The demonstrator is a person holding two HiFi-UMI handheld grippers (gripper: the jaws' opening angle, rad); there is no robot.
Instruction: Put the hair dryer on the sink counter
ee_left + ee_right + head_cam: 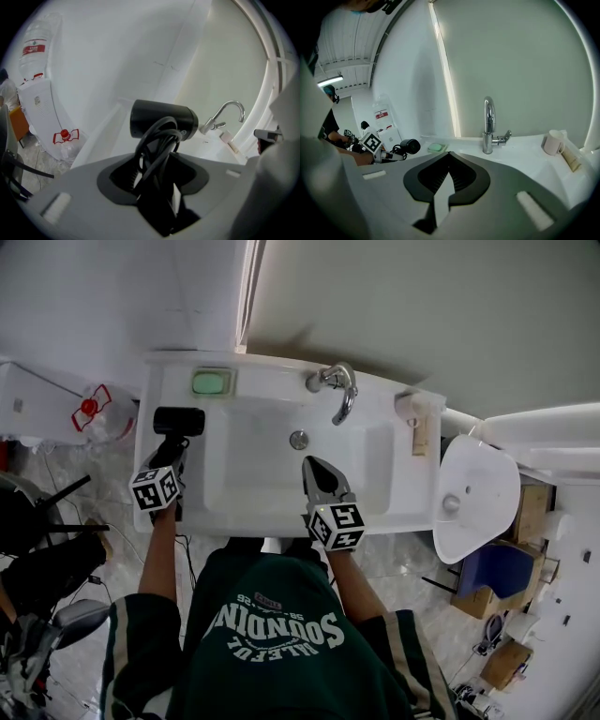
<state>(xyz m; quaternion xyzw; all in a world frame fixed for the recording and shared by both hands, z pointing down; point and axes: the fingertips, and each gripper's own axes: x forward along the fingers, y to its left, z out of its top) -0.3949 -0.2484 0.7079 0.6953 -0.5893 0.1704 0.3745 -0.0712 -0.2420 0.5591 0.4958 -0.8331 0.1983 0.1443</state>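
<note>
Clamping hair dryer [163, 119] handle, left tongs [157, 159] at sink counter [169, 374] left end.

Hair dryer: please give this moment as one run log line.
left gripper: shut on hair dryer and cord | hair dryer: over sink counter, left side | right gripper: shut, empty, over basin

left gripper [174, 448] clamped, right gripper [317, 474] closed, empty

Behind the faucet [339, 390] rises a plain pale wall [422, 306]; left of it, marbled floor [112, 493] (rather cluttered).
</note>
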